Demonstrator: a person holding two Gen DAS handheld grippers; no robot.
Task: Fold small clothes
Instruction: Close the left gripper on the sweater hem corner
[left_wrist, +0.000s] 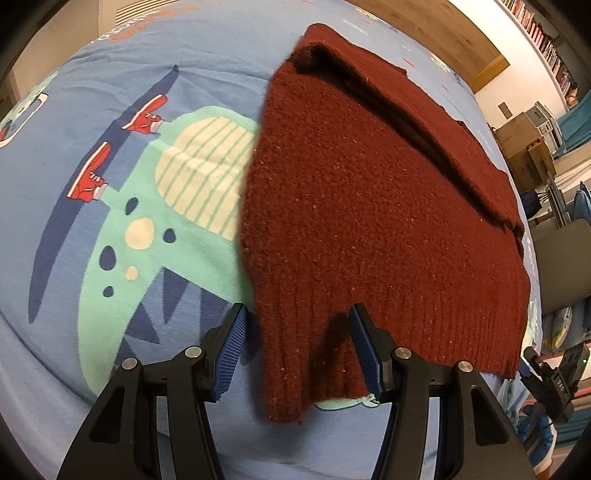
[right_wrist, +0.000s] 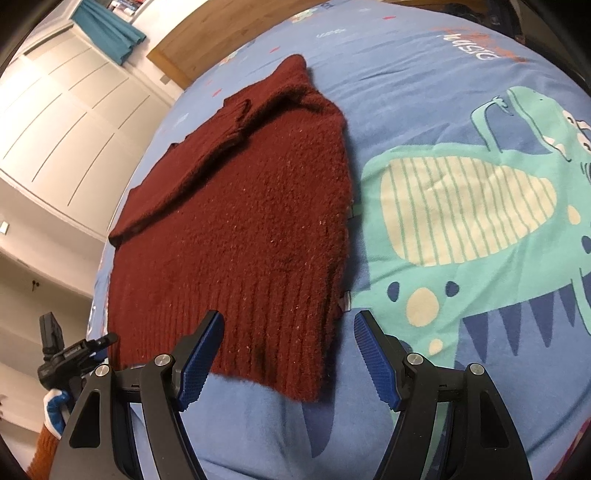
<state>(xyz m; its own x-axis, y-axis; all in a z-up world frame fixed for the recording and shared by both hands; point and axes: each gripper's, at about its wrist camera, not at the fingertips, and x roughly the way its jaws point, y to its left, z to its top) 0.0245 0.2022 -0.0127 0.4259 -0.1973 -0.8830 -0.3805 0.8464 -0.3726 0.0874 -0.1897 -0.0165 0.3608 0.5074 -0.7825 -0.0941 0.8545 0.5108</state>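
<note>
Sweater (left_wrist: 369, 206): dark red knit, lying flat on the bed (left_wrist: 92, 92), partly folded, one sleeve (left_wrist: 424, 122) laid diagonally across the body. Ribbed hem faces both cameras.

Left gripper (left_wrist: 297, 349): jaws wide apart, holding nothing. A hem corner lies between the blue pads (left_wrist: 231, 350), hanging toward 6 o'clock; contact with either pad cannot be confirmed.

Right gripper (right_wrist: 288, 356): jaws wide apart, holding nothing. The other hem corner sits between its pads (right_wrist: 199, 360), the left pad over the ribbing.

View differences: the left wrist view places the sweater at 1 o'clock and the dinosaur print (left_wrist: 155, 206) at 9 o'clock, with red sneakers (left_wrist: 110, 155) on it; a bookshelf (left_wrist: 543, 40) shows at 2 o'clock. The right wrist view reverses this: sweater (right_wrist: 240, 221) at 11 o'clock, print (right_wrist: 480, 221) at 3 o'clock. Only it shows white wardrobe doors (right_wrist: 62, 122), a teal curtain (right_wrist: 107, 29) and a small label (right_wrist: 346, 300) at the sweater's side edge.
</note>
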